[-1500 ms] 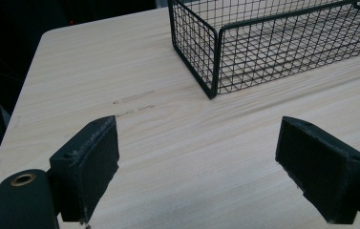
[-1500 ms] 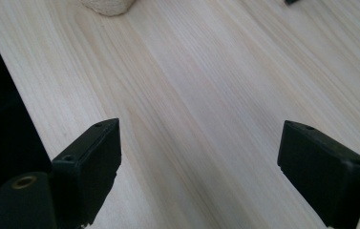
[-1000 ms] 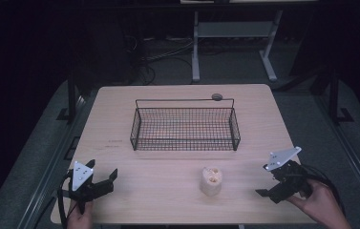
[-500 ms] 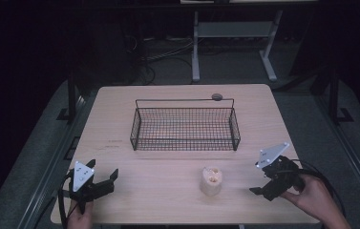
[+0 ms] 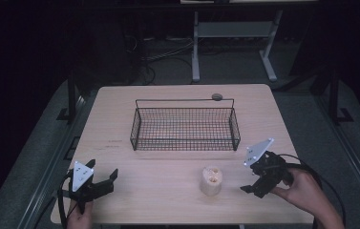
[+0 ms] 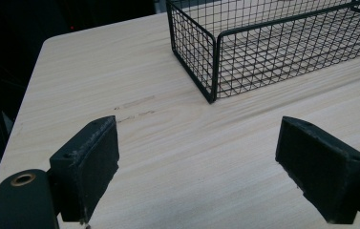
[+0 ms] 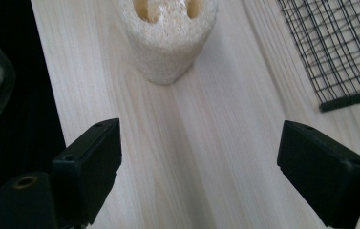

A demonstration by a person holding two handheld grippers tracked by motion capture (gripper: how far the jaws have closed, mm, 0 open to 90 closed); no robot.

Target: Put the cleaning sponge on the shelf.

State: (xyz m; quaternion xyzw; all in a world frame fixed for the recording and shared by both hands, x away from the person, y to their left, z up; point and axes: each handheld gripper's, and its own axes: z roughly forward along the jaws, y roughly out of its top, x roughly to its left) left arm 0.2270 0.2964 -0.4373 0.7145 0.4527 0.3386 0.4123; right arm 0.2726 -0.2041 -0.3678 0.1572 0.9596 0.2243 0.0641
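A pale loofah cylinder [image 5: 211, 181] stands upright on the wooden table [image 5: 168, 200], near its front edge. In the right gripper view the loofah [image 7: 168, 36] sits ahead of the jaws, apart from them. My right gripper [image 5: 253, 180] is open, just right of the loofah and pointing toward it. My left gripper [image 5: 105, 177] rests open at the front left corner with nothing between its jaws. A black wire basket [image 5: 185, 125] stands empty at the table's middle; its near corner [image 6: 212, 67] shows in the left gripper view.
A small round grey disc [image 5: 217, 97] lies at the table's far edge behind the basket. Metal frame legs and cables sit on the dark floor beyond. Bare tabletop lies between the left gripper and the loofah.
My right gripper has moved left and toward the loofah across the last second. The left gripper, loofah and basket have stayed put.
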